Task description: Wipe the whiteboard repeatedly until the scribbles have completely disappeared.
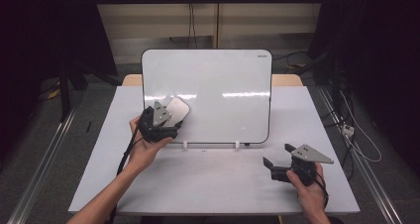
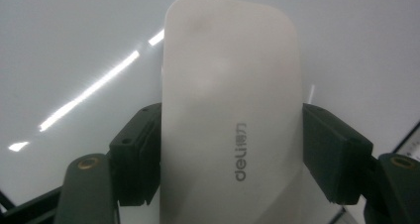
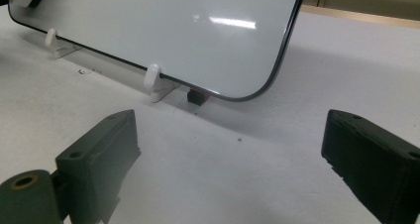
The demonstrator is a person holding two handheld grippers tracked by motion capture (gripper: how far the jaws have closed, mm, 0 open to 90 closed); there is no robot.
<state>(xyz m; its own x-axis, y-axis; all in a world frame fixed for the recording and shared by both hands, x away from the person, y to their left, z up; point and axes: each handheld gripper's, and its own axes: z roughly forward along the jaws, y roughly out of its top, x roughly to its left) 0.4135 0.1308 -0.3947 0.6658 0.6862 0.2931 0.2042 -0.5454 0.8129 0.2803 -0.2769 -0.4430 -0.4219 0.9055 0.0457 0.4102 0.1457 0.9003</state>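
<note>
left gripper (image 1: 166, 116) gripping eraser (image 1: 177, 110), against whiteboard (image 1: 223, 85)

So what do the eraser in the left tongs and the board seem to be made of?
The eraser looks like smooth matte off-white plastic: a moulded rounded shell with a printed grey logo. The board looks like glossy white coated sheet with a thin dark edge; lamps mirror on it as streaks. Whether steel or glass lies under the coating is not clear. The left tongs clamp the eraser.

Open table (image 1: 208, 179) is left before the upright whiteboard (image 1: 218, 85), by which forward passage is blocked.
</note>
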